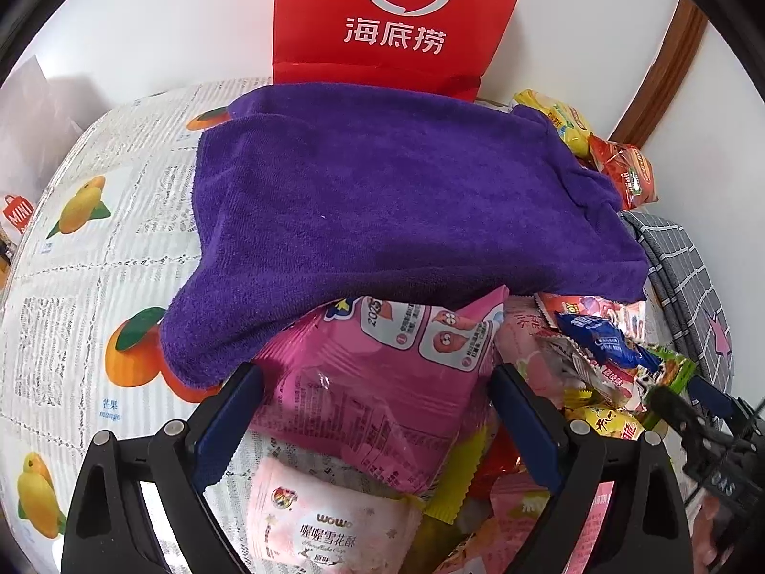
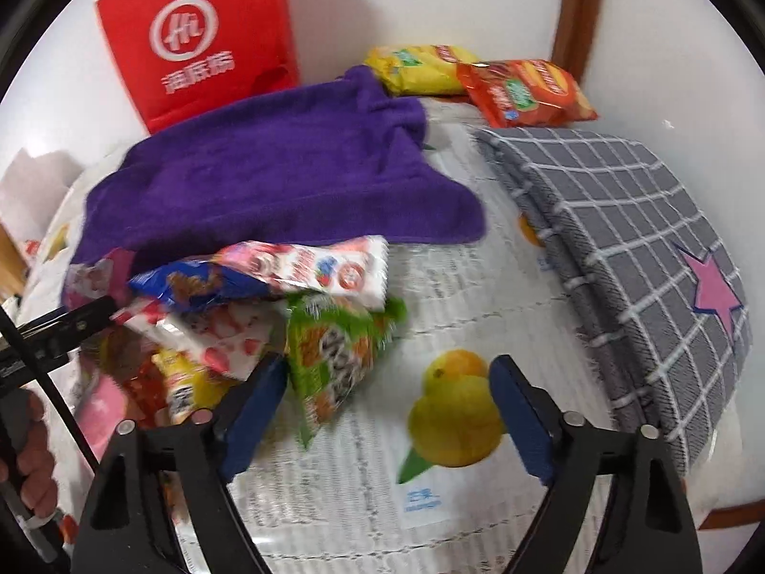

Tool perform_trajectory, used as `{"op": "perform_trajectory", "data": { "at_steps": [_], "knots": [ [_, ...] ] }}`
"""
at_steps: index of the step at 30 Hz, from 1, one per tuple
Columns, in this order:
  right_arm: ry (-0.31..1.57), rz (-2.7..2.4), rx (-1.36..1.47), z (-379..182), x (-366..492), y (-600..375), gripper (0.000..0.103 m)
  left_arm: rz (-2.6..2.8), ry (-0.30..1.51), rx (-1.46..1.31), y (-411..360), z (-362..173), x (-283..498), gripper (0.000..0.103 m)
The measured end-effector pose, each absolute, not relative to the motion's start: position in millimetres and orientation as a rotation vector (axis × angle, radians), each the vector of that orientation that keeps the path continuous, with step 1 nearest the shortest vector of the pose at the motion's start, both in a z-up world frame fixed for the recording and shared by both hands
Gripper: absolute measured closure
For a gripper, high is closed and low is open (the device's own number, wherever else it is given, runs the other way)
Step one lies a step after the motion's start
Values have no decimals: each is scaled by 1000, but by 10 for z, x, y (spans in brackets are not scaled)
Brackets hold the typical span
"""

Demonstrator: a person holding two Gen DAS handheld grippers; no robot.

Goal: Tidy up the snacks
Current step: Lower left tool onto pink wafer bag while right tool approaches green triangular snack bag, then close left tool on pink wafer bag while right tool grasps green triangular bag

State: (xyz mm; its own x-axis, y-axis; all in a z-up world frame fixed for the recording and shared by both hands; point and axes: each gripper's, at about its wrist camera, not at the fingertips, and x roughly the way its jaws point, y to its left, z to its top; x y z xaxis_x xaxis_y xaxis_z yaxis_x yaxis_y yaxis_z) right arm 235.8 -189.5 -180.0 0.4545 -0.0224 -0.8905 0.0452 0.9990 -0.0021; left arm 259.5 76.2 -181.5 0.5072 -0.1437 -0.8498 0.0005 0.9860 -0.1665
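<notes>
A: Left gripper (image 1: 377,411)?
B: Spread wide over the big pink packet (image 1: 382,382); blue pads either side, not pressing. Pale pink wowo packet (image 1: 330,516) just below, nearer the camera.

A: Right gripper (image 2: 387,411)?
B: Also apart, gripping nothing. Green packet (image 2: 339,358) touching the left pad; otherwise only the fruit-print tablecloth (image 2: 454,287) between.

A: Where the snacks?
B: Heaped loose on the tablecloth, upper edge tucked under the purple towel (image 1: 392,201). Blue wrapper (image 2: 191,287) and white-and-red packet (image 2: 325,263) on top. Yellow packet (image 2: 420,67) and orange packet (image 2: 526,91) well apart, at the far edge by the wall.

A: Any containers?
B: Red paper bag (image 1: 401,14) upright against the wall, behind the towel. Contents not visible. Grey checked cushion (image 2: 621,220) with a pink star on the right, holding nothing.
</notes>
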Motion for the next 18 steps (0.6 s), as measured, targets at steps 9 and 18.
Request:
{"op": "perform_trajectory", "data": {
  "at_steps": [9, 18],
  "knots": [
    [1118, 30, 96, -1981, 2514, -1863, 18, -91, 1035, -137, 724, -1832, 2635, 8],
    [1079, 38, 118, -2098, 2634, -1798, 43, -78, 1031, -110, 701, -1884, 2667, 11]
  ]
}}
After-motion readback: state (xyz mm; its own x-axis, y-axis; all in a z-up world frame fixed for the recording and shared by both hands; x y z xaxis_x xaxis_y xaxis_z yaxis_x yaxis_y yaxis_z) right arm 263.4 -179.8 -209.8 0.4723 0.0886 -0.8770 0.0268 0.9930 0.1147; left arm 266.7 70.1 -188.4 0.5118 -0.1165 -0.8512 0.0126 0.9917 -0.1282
